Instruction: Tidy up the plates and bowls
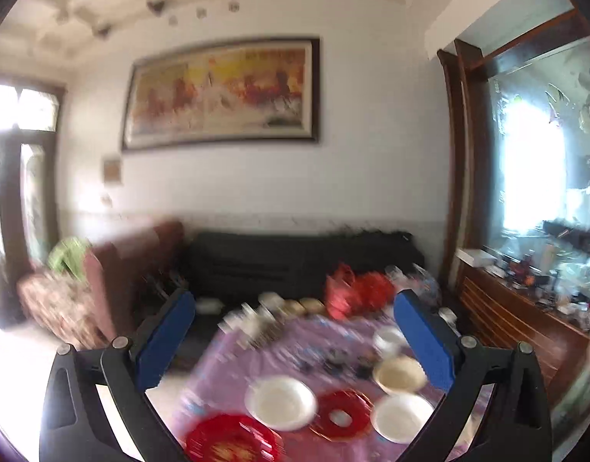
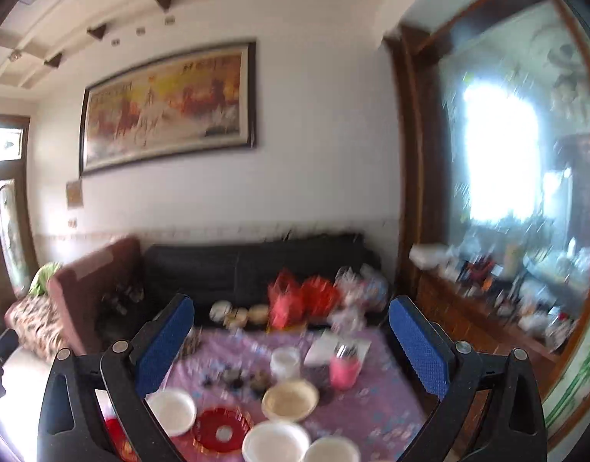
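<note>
A table with a purple cloth (image 1: pixel 279 350) (image 2: pixel 372 392) lies below both grippers. On it in the left wrist view are a white bowl (image 1: pixel 281 402), a second white bowl (image 1: pixel 401 417), a cream bowl (image 1: pixel 399 375), a red plate with a white centre (image 1: pixel 341 415) and a large red plate (image 1: pixel 229 441). The right wrist view shows the cream bowl (image 2: pixel 291 398), white bowls (image 2: pixel 173 410) (image 2: pixel 275 442) (image 2: pixel 331 450) and the red plate (image 2: pixel 222 429). My left gripper (image 1: pixel 295 342) and my right gripper (image 2: pixel 291 340) are open, empty and held high above the table. Both views are blurred.
A pink cup (image 2: pixel 345 369), a white jar (image 2: pixel 285 362) and small dark items stand mid-table. Red bags (image 1: pixel 352 288) sit at the far edge. A black sofa (image 1: pixel 302 261), a brown armchair (image 1: pixel 114 281) and a cluttered wooden sideboard (image 1: pixel 526 308) surround the table.
</note>
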A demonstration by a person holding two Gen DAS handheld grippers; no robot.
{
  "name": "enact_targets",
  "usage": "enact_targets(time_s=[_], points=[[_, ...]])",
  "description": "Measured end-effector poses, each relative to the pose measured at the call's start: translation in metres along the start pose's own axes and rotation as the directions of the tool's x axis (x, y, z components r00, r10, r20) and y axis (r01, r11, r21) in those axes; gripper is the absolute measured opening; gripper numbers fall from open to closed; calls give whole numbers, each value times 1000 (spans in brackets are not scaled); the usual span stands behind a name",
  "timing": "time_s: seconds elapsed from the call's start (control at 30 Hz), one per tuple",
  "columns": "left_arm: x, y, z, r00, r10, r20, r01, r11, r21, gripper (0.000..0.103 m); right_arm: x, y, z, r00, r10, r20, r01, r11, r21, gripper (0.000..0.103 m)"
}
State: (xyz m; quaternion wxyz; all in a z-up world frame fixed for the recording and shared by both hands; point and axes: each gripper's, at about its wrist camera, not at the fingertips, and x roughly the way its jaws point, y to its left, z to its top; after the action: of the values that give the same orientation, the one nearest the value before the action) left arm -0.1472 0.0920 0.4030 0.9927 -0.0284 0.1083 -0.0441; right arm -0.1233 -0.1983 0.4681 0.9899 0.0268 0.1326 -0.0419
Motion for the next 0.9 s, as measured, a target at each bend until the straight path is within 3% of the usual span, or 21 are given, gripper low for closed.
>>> enact_targets(time_s=[0.07, 0.2, 0.37, 0.43, 0.53, 0.63, 0.7, 0.8, 0.87, 0.9], points=[[30, -1, -38, 992, -73, -101, 68, 997, -47, 103, 51, 0, -44, 993, 25, -119, -28, 999, -25, 102], [90, -4, -126, 946, -166, -279, 120, 977, -176, 103, 131, -6, -123, 953, 57, -298, -60, 998, 0, 102], [138, -26, -198, 912, -150, -381, 108, 986, -129, 103, 207, -47, -212, 879, 47, -475, -23, 998, 56, 102], [158, -34, -223, 888, -142, -437, 102, 988, -114, 103, 224, -63, -237, 848, 26, -530, 8, 998, 61, 102], [174, -42, -250, 850, -171, -499, 132, 985, -114, 103, 250, -95, -269, 815, -40, -578, 72, 997, 33, 102], [179, -55, -263, 836, -195, -514, 169, 981, -97, 103, 263, -125, -289, 784, -86, -615, 108, 994, -1, 102], [180, -67, -267, 826, -218, -519, 202, 975, -87, 103, 270, -147, -307, 752, -93, -653, 115, 993, -10, 102], [184, -89, -270, 800, -281, -530, 270, 958, -101, 103, 280, -172, -331, 707, -70, -703, 97, 995, -2, 100], [187, -107, -269, 776, -330, -538, 318, 941, -118, 102, 289, -183, -340, 687, -26, -726, 71, 997, 31, 99], [190, -120, -269, 755, -360, -548, 347, 928, -132, 101, 289, -185, -343, 682, -7, -731, 57, 997, 44, 99]])
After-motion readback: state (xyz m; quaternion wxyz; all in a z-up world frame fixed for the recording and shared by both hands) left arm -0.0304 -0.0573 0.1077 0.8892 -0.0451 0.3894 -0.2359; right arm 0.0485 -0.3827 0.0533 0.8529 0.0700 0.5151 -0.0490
